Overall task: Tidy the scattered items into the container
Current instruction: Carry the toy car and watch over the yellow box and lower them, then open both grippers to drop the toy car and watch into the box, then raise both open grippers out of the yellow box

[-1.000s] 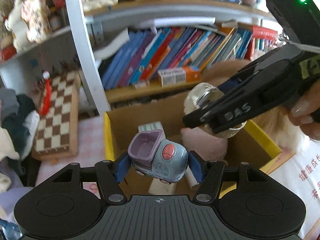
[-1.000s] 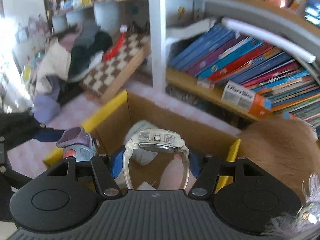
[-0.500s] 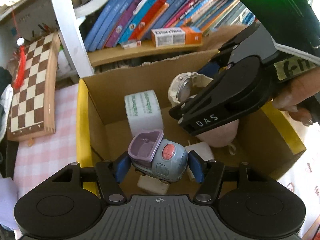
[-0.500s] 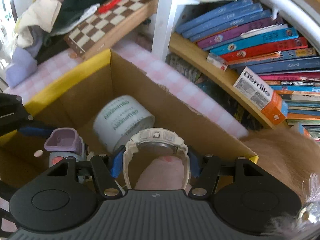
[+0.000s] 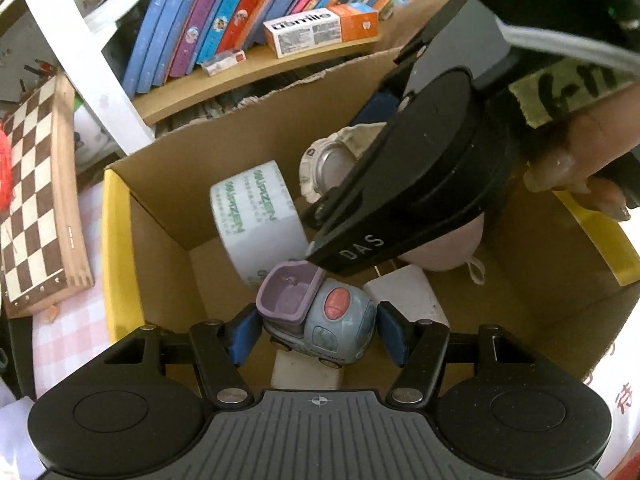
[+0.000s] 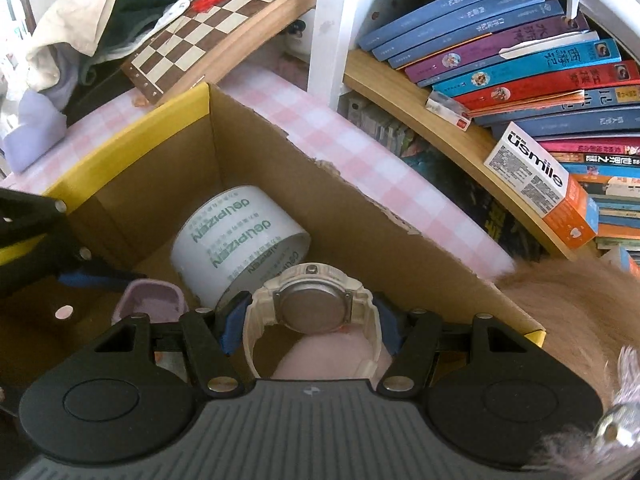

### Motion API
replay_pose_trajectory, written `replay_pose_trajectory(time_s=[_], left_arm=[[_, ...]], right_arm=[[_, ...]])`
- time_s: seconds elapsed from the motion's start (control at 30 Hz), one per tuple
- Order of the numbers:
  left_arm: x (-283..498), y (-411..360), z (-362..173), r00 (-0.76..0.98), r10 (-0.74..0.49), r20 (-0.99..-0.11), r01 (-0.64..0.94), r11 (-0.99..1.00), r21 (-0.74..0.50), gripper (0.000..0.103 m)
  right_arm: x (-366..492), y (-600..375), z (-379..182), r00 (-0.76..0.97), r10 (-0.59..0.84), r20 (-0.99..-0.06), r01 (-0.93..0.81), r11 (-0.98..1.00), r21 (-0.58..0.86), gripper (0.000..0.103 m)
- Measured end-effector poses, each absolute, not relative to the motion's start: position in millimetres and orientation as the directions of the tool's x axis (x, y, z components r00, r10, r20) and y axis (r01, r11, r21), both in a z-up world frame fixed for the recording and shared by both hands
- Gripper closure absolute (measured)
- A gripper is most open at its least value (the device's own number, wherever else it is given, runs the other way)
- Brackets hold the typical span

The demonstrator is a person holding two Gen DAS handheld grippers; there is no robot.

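While left tongs (image 5: 316, 334) pinch blue-grey toy truck (image 5: 320, 320), right tongs (image 6: 310, 322) pinch cream watch (image 6: 312, 312) over box (image 6: 256, 168).

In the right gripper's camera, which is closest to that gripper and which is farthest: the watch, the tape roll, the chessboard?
1. The watch, held between the right gripper fingers.
2. The tape roll, just beyond it, lying inside the box.
3. The chessboard, outside the box, upper left.
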State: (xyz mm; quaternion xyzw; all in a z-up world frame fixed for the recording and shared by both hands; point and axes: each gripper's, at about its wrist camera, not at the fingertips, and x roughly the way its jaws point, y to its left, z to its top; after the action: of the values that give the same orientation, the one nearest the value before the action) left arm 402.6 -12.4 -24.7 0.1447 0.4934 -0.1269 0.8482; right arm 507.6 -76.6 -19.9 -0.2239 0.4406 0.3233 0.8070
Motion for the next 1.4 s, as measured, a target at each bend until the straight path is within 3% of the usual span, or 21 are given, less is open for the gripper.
replay_pose_trajectory(time_s=[0.17, 0.3, 0.47, 0.9, 1.17, 1.4], left_arm=[[394.5, -11.5, -16.4, 0.514, -0.071, -0.855, 0.365, 0.920, 0.143, 0.038], [388.1, -10.7, -9.7, 0.540, -0.070, -0.839, 0.369, 0.915, 0.161, 0.026], [378.6, -8.9, 0.2, 0.577, -0.068, -0.814, 0.368, 0.911, 0.185, 0.022], [309.1, 19.9, 61.6, 0.769, -0.075, -0.635, 0.219, 0.964, 0.151, 0.015], [255.8, 31.0, 79.0, 0.830, -0.085, -0.551, 0.187, 0.973, 0.132, 0.012], [214.0, 48.7, 74.6, 0.843, -0.092, -0.530, 0.161, 0.983, 0.085, 0.012]], right_arm=[[505.0, -80.9, -13.5, 0.408, 0.359, -0.839, -0.717, 0.695, -0.051, 0.032], [499.6, -87.6, 1.2, 0.425, 0.395, -0.814, -0.716, 0.697, -0.035, 0.027], [488.1, -102.1, 23.9, 0.453, 0.444, -0.773, -0.697, 0.717, 0.004, 0.027], [424.1, -131.3, 82.0, 0.522, 0.555, -0.647, -0.682, 0.728, 0.075, 0.027], [364.9, -134.7, 100.3, 0.588, 0.564, -0.581, -0.678, 0.735, 0.027, 0.027], [306.5, -143.6, 98.9, 0.663, 0.522, -0.537, -0.631, 0.775, -0.025, 0.027]])
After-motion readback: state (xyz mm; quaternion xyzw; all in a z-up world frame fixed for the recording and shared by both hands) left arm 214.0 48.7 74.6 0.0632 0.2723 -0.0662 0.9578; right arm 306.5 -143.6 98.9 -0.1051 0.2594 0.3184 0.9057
